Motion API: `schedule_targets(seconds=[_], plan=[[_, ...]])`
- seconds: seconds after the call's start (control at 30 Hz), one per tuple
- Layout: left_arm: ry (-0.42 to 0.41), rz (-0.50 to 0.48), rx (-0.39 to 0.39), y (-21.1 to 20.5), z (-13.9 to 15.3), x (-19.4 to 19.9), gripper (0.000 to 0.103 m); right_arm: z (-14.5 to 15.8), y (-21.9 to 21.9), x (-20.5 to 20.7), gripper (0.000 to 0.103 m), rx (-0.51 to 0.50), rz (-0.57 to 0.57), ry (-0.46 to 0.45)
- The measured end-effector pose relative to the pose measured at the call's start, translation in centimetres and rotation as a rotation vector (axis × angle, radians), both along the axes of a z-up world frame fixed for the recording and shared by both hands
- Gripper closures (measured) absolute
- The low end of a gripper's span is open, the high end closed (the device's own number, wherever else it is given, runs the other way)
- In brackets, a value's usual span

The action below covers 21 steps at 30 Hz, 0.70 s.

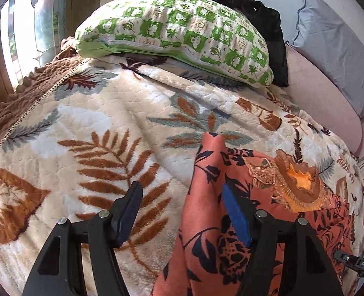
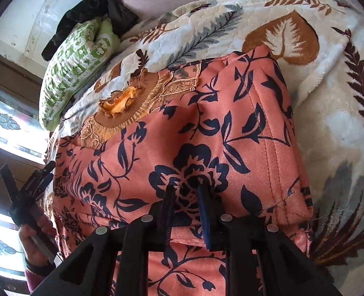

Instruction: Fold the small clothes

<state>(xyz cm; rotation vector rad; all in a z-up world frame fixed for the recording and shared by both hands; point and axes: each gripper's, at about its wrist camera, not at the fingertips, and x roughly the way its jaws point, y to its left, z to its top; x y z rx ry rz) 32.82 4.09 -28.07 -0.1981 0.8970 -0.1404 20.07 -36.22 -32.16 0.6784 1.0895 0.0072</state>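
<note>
one orange floral garment [image 2: 206, 128] lies on the leaf-print blanket [image 1: 83, 128], folded under my right gripper [image 2: 185, 192], whose fingers sit close together, though i cannot tell if they pinch cloth. my left gripper [image 1: 179, 192] spreads wide at the garment's left edge, bare blanket to its left. one green pillow [image 1: 182, 34] lies ahead. the garment's near end is cut off.

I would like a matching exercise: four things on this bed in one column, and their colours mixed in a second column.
1. garment
2. pillow
3. blanket
4. cloth behind the pillow

a. black
b. cream with brown and grey leaves
c. coral with dark navy flowers
d. white with green squares

Pairs: 1-c, 2-d, 3-b, 4-a
</note>
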Motion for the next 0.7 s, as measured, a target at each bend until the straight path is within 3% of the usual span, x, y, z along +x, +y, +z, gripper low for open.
schedule_targets(seconds=[0.2, 0.23, 0.27, 0.33, 0.37, 0.53, 0.7], plan=[[0.01, -0.109, 0.007, -2.6, -0.2, 1.7, 0.038, 0.4, 0.2, 0.1, 0.081, -0.008, 0.002, -0.033], [0.023, -0.13, 0.008, -3.1, -0.5, 2.0, 0.043, 0.2, 0.3, 0.4, 0.081, -0.008, 0.003, -0.027], [0.043, -0.146, 0.019, -3.7, -0.9, 2.2, 0.059, 0.1, 0.3, 0.4, 0.081, -0.008, 0.003, -0.026], [0.072, -0.139, 0.097, -4.5, -1.8, 2.6, 0.075, 0.0, 0.3, 0.5, 0.081, -0.005, 0.003, -0.031], [0.062, -0.133, 0.132, -4.7, -2.0, 2.6, 0.09, 0.0, 0.3, 0.5, 0.081, -0.005, 0.005, -0.032], [0.053, -0.076, 0.129, -4.0, -1.8, 2.8, 0.094, 0.4, -0.1, 0.1, 0.08, 0.012, -0.01, -0.065], [0.001, 0.017, 0.238, -3.2, -1.3, 2.3, 0.095, 4.3, -0.4, -0.9, 0.079, -0.004, -0.024, -0.27]])
